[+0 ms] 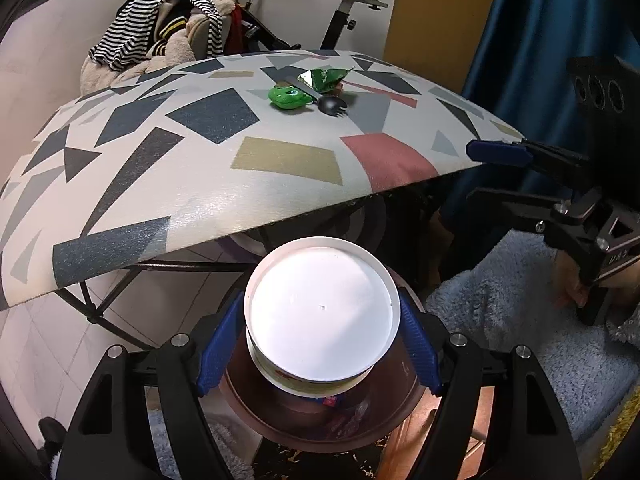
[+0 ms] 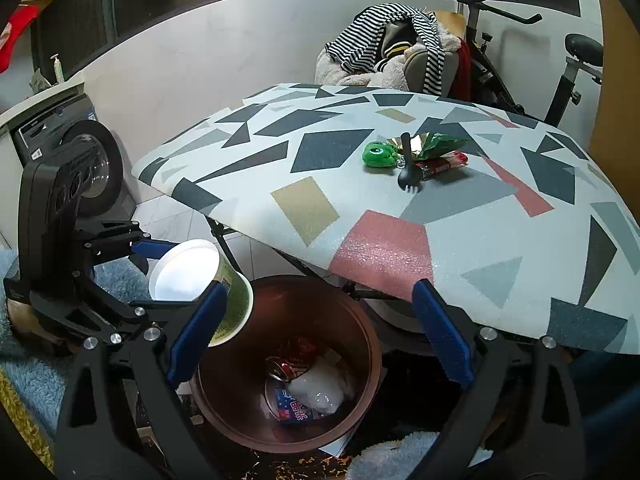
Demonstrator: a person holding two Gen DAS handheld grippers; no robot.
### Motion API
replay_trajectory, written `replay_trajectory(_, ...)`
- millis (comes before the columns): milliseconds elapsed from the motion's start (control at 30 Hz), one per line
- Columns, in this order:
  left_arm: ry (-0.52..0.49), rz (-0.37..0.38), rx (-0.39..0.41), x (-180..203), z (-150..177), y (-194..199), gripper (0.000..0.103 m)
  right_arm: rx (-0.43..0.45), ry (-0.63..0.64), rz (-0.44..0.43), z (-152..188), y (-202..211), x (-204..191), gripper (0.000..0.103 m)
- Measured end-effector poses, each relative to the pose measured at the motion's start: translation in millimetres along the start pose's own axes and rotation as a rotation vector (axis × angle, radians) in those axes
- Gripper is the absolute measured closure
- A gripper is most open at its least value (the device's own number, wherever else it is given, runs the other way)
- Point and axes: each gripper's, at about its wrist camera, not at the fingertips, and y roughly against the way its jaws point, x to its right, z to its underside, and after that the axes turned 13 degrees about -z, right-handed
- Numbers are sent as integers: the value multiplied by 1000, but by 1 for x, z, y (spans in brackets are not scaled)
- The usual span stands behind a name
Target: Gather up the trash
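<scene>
My left gripper (image 1: pixel 320 346) is shut on a paper noodle cup (image 1: pixel 322 312), its blue pads pressing both sides. The cup is tipped, white base toward the camera, over a brown bin (image 1: pixel 404 396). In the right wrist view the cup (image 2: pixel 236 300) hangs at the bin's (image 2: pixel 360 356) left rim, with the left gripper (image 2: pixel 170 276) holding it. My right gripper (image 2: pixel 320 332) stands open above the bin with nothing between its fingers. A can (image 2: pixel 280 368), white plastic (image 2: pixel 320 388) and a blue packet (image 2: pixel 294 406) lie inside. In the left wrist view the right gripper (image 1: pixel 494 174) shows at the right edge.
The patterned table (image 2: pixel 360 240) overhangs the bin. On it lie a green wrapper (image 1: pixel 326 78), a black spork (image 1: pixel 332 106), a green toy (image 1: pixel 288 98) and a red packet (image 2: pixel 444 164). Blue fluffy fabric (image 1: pixel 520 320) lies beside the bin. A clothes pile and an exercise bike stand behind.
</scene>
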Motion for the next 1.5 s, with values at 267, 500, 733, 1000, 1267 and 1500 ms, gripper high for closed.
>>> replay_trajectory(267, 48, -36, 8, -11, 0, 3, 19, 5, -22, 0, 1, 1, 3, 11)
replay_trajectory(500, 113, -77, 35, -25, -3, 11, 15, -13, -17, 0, -1, -3, 2, 8)
replay_trajectory(733, 208, -124, 51, -46, -8, 18, 10, -24, -34, 27, -5, -5, 3, 6)
replay_trajectory(1000, 221, -126, 65, -55, -17, 21, 9, -44, -98, 48, -16, -8, 15, 6)
replay_trajectory(1267, 220, -135, 98, -60, -30, 27, 9, -89, -72, 99, -25, -12, 19, 6)
replay_trajectory(1500, 216, -175, 164, -72, -53, 43, 6, -81, -50, 89, -35, -8, 24, 6)
